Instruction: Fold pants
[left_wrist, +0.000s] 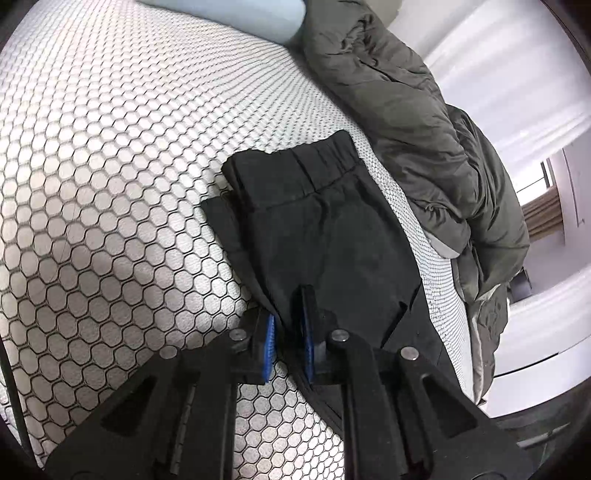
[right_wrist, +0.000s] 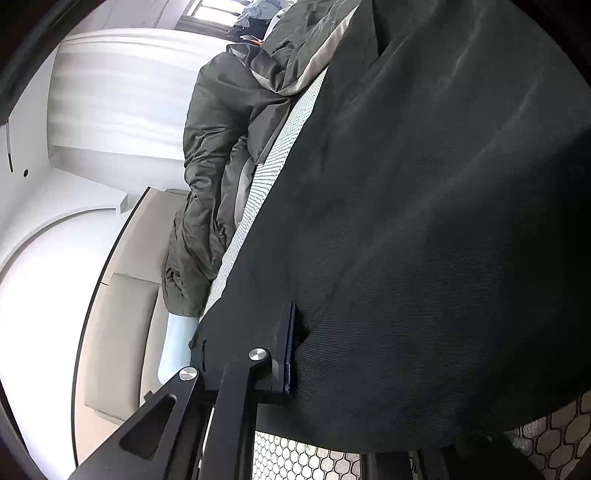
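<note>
Black pants (left_wrist: 325, 229) lie folded lengthwise on a white mattress with a hexagon pattern (left_wrist: 110, 184), waistband at the far end. My left gripper (left_wrist: 290, 325) is shut on the near edge of the pants, blue pads pinching the cloth. In the right wrist view the black pants (right_wrist: 424, 221) fill most of the frame, draped over my right gripper (right_wrist: 295, 347). Only its left finger (right_wrist: 284, 347) shows, pressed against the cloth; the other finger is hidden under the fabric.
A crumpled dark olive quilt (left_wrist: 424, 129) lies along the mattress's right edge and hangs over it (right_wrist: 207, 166). A light blue pillow (left_wrist: 229, 14) sits at the far end. White wardrobe panels (right_wrist: 110, 92) stand beyond the bed.
</note>
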